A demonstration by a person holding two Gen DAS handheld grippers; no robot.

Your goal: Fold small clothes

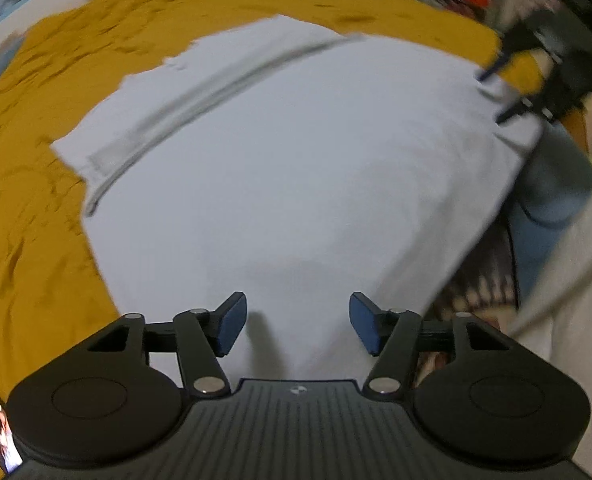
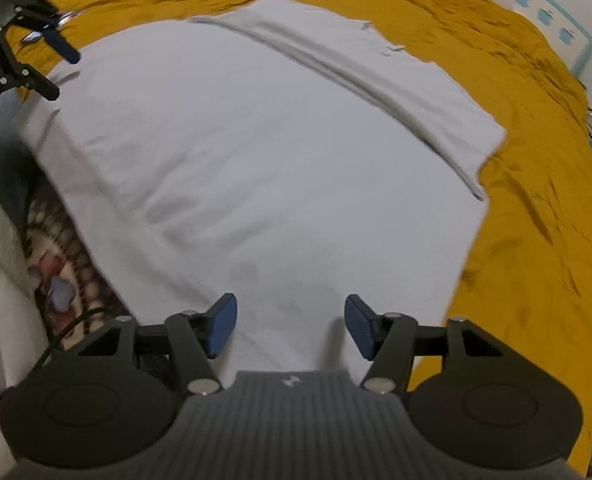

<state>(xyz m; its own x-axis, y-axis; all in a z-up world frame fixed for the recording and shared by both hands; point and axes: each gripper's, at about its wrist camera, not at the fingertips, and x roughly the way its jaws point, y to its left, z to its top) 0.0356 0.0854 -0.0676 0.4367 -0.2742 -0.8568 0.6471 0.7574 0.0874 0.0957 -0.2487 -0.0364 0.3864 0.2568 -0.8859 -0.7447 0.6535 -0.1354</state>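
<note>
White garment (image 1: 288,152) lies spread flat on the mustard-yellow sheet (image 1: 28,208), one side folded over along a long grey seam (image 1: 200,92). Its near edge hangs over the sheet's edge above a patterned fabric (image 2: 56,256). Left gripper (image 1: 296,328) is spread wide over the near hem – nothing between the blue pads (image 1: 230,326). Right gripper (image 2: 290,330) is also wide and empty, low over the cloth. Each shows up in the other's view at the garment's opposite near corner, fingers apart – frames are motion-blurred.
</note>
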